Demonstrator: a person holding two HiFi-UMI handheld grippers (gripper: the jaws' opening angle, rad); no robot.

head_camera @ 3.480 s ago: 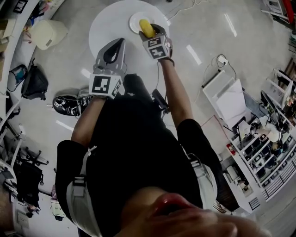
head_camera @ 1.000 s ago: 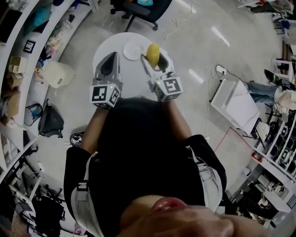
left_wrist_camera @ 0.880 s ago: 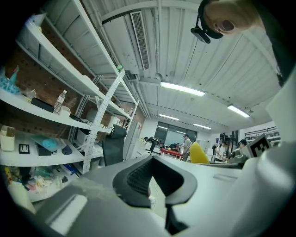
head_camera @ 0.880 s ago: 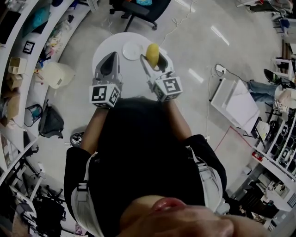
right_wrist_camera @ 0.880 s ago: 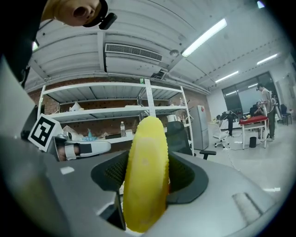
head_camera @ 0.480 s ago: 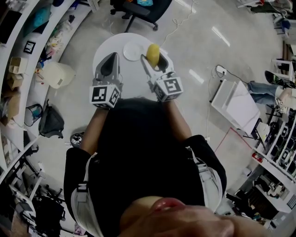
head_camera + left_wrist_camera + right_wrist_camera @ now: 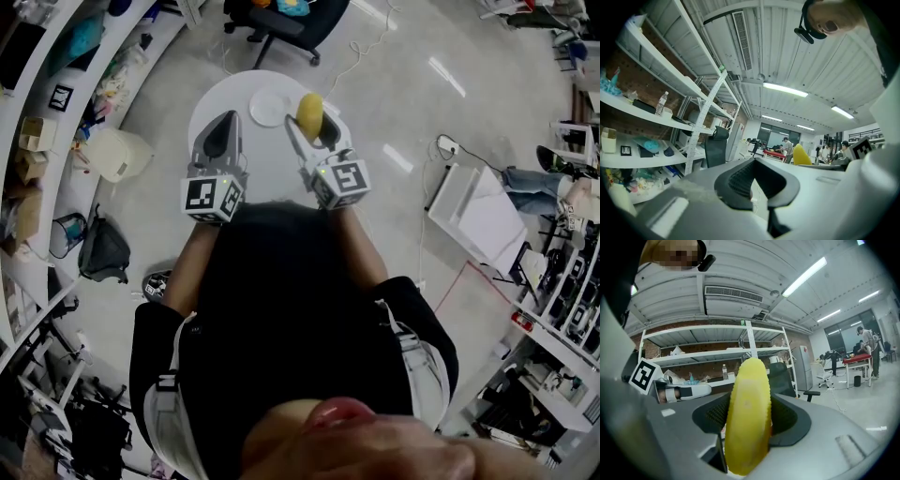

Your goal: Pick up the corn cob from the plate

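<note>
Head view first, and most of the frame is filled by the polished grey floor (image 7: 412, 103), with curved white shelving (image 7: 28, 187) packed along the left edge. Low in the middle, the person's black top (image 7: 281, 309) is taken in next, both arms stretched forward. Ahead of them the round white table (image 7: 239, 141) is picked out. A dark office chair (image 7: 281, 23) is parked just beyond it, and a pale bin (image 7: 112, 150) is set on the floor to its left.

Now the tools. The left gripper (image 7: 226, 119) is held over the table's left half, its marker cube (image 7: 212, 195) turned up to the camera. In the left gripper view its jaws are shown brought together at the tips. Only the hollow between the ribbed pads is left open, and nothing is gripped there.

The right gripper (image 7: 310, 120) is held alongside, near the table's right edge, its own cube (image 7: 341, 178) tilted a little. In the right gripper view its jaws are shown spread wide and clamped on the yellow corn cob (image 7: 746, 420). The cob is pinched between the dark pads and stood nearly upright.

The white plate (image 7: 268, 105) is seen on the far part of the table, between the two gripper tips. The cob is carried off it, just to its right in the head view.
</note>
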